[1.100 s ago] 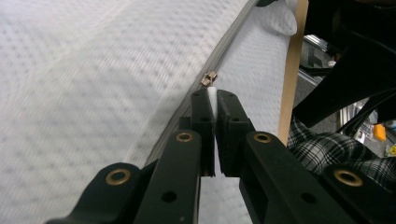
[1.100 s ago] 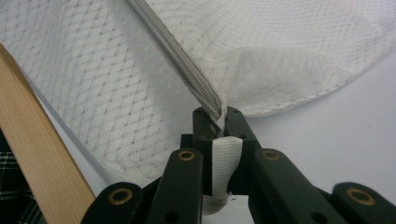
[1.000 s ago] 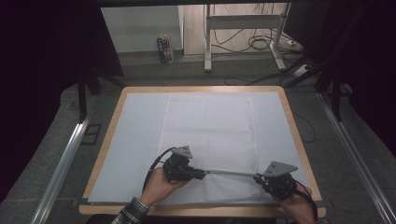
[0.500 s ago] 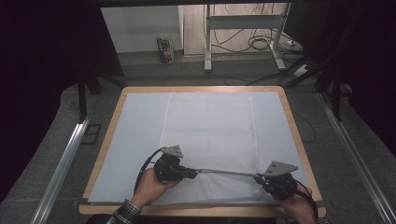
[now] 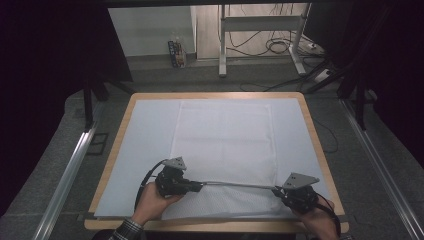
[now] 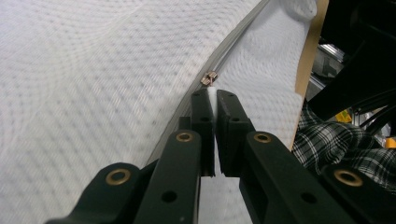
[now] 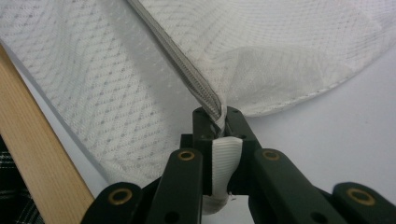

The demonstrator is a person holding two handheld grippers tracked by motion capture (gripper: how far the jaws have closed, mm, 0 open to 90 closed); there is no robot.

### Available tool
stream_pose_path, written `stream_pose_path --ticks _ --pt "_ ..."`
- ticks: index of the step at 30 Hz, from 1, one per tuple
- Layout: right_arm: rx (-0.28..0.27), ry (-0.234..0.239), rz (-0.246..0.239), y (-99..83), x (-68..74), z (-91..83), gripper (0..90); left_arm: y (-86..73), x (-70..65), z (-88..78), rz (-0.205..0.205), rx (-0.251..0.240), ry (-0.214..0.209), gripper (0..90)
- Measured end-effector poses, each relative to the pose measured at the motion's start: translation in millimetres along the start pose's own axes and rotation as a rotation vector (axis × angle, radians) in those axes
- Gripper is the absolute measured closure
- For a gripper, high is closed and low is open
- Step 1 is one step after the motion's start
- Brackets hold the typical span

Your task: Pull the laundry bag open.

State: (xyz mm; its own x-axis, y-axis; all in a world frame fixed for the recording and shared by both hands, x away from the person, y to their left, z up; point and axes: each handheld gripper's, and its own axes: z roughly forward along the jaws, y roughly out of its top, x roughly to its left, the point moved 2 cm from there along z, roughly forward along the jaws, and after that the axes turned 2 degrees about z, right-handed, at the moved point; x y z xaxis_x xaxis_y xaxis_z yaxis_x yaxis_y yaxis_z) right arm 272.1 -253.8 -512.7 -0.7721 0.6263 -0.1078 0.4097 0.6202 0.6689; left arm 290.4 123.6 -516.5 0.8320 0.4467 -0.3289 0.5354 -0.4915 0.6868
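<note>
Left gripper (image 5: pixel 199 187) slid further left along the grey zipper (image 5: pixel 235 185), clamped on its pull tab; right gripper (image 5: pixel 276 192) pinches the cover's corner. White mesh cover (image 5: pixel 225 140) lies flat mid-table. Wood-edged table (image 5: pixel 315 135), dark room, cables on floor (image 5: pixel 280 47).

A wooden-rimmed desk (image 5: pixel 114 150) under a pale sheet (image 5: pixel 145 135) spreads out ahead of and around the fingers (image 5: pixel 194 187), with grey carpet floor (image 5: pixel 200 80) beyond its far edge. Far past the fingers, across the desk, a white metal stand (image 5: pixel 222 45) rises beside a tangle of cables (image 5: pixel 280 47), a power strip (image 5: pixel 320 75) and a small carton (image 5: pixel 176 52). Aluminium rails (image 5: pixel 70 170) run along the floor well out to either side of the fingers.
</note>
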Motion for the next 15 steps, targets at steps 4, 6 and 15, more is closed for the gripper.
stream_pose_path --ticks 4,6,15 --pt "0.001 -0.001 0.001 -0.1 0.0 0.0 84.0 -5.1 1.6 -5.3 -0.010 0.001 0.007 87.4" --pt "0.001 -0.001 0.001 -0.1 -0.1 -0.1 84.0 -7.7 2.6 -7.6 -0.017 -0.002 0.008 87.4" --pt "0.002 -0.001 -0.003 0.1 0.1 0.3 84.0 -16.8 3.9 -13.8 -0.023 0.006 0.022 87.4"
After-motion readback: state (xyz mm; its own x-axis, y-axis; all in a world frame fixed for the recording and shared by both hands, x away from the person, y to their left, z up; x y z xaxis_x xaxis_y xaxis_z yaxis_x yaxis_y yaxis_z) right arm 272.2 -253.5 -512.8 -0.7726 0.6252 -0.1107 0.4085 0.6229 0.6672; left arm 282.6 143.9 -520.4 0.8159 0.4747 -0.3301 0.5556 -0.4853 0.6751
